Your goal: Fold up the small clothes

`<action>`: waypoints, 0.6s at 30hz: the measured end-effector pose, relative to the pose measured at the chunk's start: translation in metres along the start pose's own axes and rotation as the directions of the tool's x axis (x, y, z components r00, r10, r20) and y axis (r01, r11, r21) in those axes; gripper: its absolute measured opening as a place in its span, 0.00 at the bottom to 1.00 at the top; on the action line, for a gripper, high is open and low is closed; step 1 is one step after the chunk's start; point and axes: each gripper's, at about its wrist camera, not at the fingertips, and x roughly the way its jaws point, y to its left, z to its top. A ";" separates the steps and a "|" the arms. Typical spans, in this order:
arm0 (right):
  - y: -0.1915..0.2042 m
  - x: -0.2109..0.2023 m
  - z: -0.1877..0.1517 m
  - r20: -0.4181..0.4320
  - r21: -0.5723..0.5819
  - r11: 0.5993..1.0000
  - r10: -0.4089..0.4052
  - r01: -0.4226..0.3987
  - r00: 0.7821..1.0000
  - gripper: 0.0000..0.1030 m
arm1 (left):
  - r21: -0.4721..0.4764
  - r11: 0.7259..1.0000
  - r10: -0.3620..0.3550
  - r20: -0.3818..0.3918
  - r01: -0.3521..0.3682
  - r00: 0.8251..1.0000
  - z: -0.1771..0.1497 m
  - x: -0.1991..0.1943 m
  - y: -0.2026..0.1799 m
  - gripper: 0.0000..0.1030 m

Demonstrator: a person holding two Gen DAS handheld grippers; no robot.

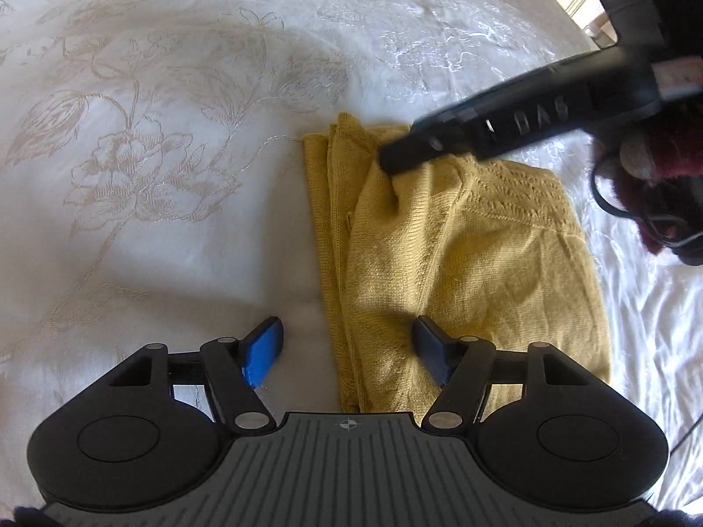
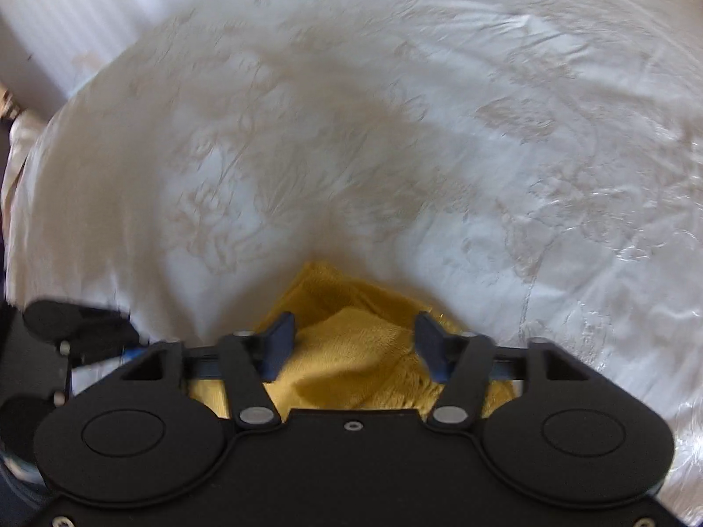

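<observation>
Yellow knit garment point(image 1: 461, 254) lies folded on the bed point(image 1: 175, 175), on a white floral-embroidered cover, stacked layer edges showing along its left side in the left wrist view. Left tool point(image 1: 347, 347) hovers over the near left corner of the garment, jaws apart; one blue pad sits over bare cover, the other over the knit, nothing pinched between them. Right tool point(image 2: 351, 342) is at the far part of the garment; in the left wrist view its tip meets a puckered ridge of fabric, in its own view the jaws stand partly apart with a hump of yellow knit between them. Pads don't clearly press on it, view is blurred, so I read it as not gripping. Handling, as a judgement: light, soft, floppy knit, no stiffness, will drape and sag when lifted, loose weave can snag or stretch on a pad edge. Not fragile, not slippery; the satin-like cover under it probably is, so the stack may slide if dragged. Best hold: pinch through all layers at a corner or along the stacked edge, both tools on the same edge, lift low. A dark red item point(image 1: 659, 184) and a black cable lie at the right of the garment.
</observation>
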 end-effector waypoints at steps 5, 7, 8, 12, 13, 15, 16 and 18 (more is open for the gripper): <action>0.015 -0.020 -0.023 0.033 -0.036 0.999 -0.012 0.013 0.999 0.14 | -0.006 1.000 -0.001 0.006 0.001 1.000 -0.001 0.003 0.000 0.67; 0.019 -0.026 -0.031 0.042 -0.024 1.000 0.005 -0.004 0.999 0.14 | -0.003 1.000 0.000 0.006 0.000 1.000 -0.001 0.003 0.001 0.67; 0.023 -0.029 -0.035 0.048 -0.022 1.000 0.001 0.000 0.999 0.14 | -0.003 1.000 0.001 0.005 -0.001 1.000 0.000 0.003 0.001 0.68; 0.030 -0.045 -0.054 0.108 0.038 0.998 -0.050 0.046 0.993 0.14 | -0.002 1.000 0.003 0.002 -0.003 1.000 0.001 0.001 0.001 0.68; 0.029 -0.049 -0.056 0.137 0.075 0.995 -0.072 0.062 0.988 0.13 | -0.002 1.000 0.003 0.003 -0.003 1.000 0.001 0.002 0.001 0.68; 0.023 -0.056 -0.060 0.186 0.182 0.980 -0.119 0.085 0.975 0.13 | -0.002 1.000 0.003 0.003 -0.003 1.000 0.001 0.002 0.001 0.68; 0.019 -0.059 -0.062 0.197 0.232 0.968 -0.142 0.094 0.970 0.18 | -0.001 1.000 0.004 0.001 -0.004 1.000 0.001 0.002 0.001 0.68; 0.012 -0.057 -0.062 0.163 0.286 0.949 -0.183 0.131 0.970 0.23 | 0.000 1.000 0.010 -0.003 -0.010 1.000 0.002 0.003 -0.001 0.68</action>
